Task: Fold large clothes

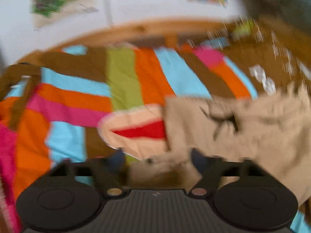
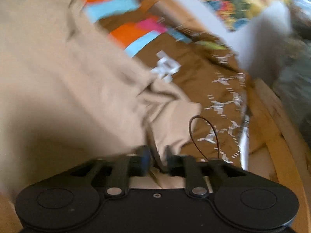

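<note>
While blurred | beige garment [image 1: 252, 126] between left gripper [image 1: 157, 161] jaws

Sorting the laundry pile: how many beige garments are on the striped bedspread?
1: the beige garment lies crumpled on the striped bedspread, its edge between the fingers of both grippers. Others may be hidden beneath.

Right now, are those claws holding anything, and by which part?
Nothing gripped: left claw and right claw stand open, tan garment folds lying loose between them.

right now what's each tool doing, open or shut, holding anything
Left tool: open wide, the beige garment lies loose between its fingers, not gripped.
Right tool: part open, a fold of the beige garment between its fingers; a grip cannot be told.
</note>
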Demonstrator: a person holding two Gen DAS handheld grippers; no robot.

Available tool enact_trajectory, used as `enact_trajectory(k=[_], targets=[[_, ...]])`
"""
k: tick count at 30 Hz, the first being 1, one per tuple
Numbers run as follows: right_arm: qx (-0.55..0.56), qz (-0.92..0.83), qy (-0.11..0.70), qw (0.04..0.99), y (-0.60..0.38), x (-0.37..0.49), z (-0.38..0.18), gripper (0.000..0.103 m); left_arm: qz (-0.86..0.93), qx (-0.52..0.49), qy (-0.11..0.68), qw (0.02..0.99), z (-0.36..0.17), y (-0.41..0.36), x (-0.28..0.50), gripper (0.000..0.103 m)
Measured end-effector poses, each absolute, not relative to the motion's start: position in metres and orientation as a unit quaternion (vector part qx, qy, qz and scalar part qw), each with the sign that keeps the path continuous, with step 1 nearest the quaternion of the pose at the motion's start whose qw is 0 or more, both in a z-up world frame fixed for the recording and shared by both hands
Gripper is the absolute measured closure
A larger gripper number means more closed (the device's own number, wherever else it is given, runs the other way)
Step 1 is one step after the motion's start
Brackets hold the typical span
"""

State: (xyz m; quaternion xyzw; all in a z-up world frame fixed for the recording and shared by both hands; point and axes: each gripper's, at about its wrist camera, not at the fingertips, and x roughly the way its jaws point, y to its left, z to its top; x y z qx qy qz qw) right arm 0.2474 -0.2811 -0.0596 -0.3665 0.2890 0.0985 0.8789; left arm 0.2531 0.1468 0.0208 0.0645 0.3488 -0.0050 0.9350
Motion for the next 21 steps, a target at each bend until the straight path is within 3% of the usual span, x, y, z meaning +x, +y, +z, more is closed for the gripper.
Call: enact_trajectory(k=[1, 3, 6, 10, 12, 14, 16, 18, 20, 21], targets=[[-0.337, 0.093, 0.281, 0.894, -0.287, 0.24, -0.049, 0.049, 0.007, 0.049, 0.336, 0.941, 0.028, 0.155, 0.244, 0.015], [-0.271, 0.078, 0.269, 0.921, -0.3, 0.224, -0.027, 0.046, 0.019, 0.012, 0.337, 0.941, 0.033, 0.17, 0.227, 0.015], [-0.174, 0.053, 0.256, 0.949, -0.32, 0.199, -0.005, 0.029, 0.029, -0.054, 0.35, 0.935, 0.026, 0.186, 0.2, 0.015], [-0.064, 0.008, 0.247, 0.967, -0.34, 0.151, -0.006, 0.024, 0.001, -0.086, 0.391, 0.916, -0.005, 0.187, 0.177, 0.029], [-0.016, -0.001, 0.268, 0.963, -0.351, 0.14, -0.021, 0.025, -0.003, -0.084, 0.414, 0.906, -0.02, 0.182, 0.18, 0.042], [0.01, -0.005, 0.298, 0.955, -0.359, 0.14, -0.033, 0.035, -0.002, -0.109, 0.43, 0.896, -0.034, 0.179, 0.183, 0.055], [0.029, -0.02, 0.31, 0.95, -0.363, 0.14, -0.043, 0.042, 0.005, -0.147, 0.436, 0.888, -0.042, 0.181, 0.187, 0.084], [0.069, -0.034, 0.315, 0.946, -0.372, 0.144, -0.05, 0.043, 0.02, -0.162, 0.441, 0.882, -0.045, 0.18, 0.189, 0.093], [0.114, -0.035, 0.322, 0.939, -0.381, 0.146, -0.058, 0.047, 0.034, -0.144, 0.434, 0.889, -0.038, 0.176, 0.189, 0.095], [0.133, -0.032, 0.32, 0.937, -0.385, 0.146, -0.062, 0.058, 0.044, -0.139, 0.423, 0.894, -0.029, 0.174, 0.187, 0.096]])
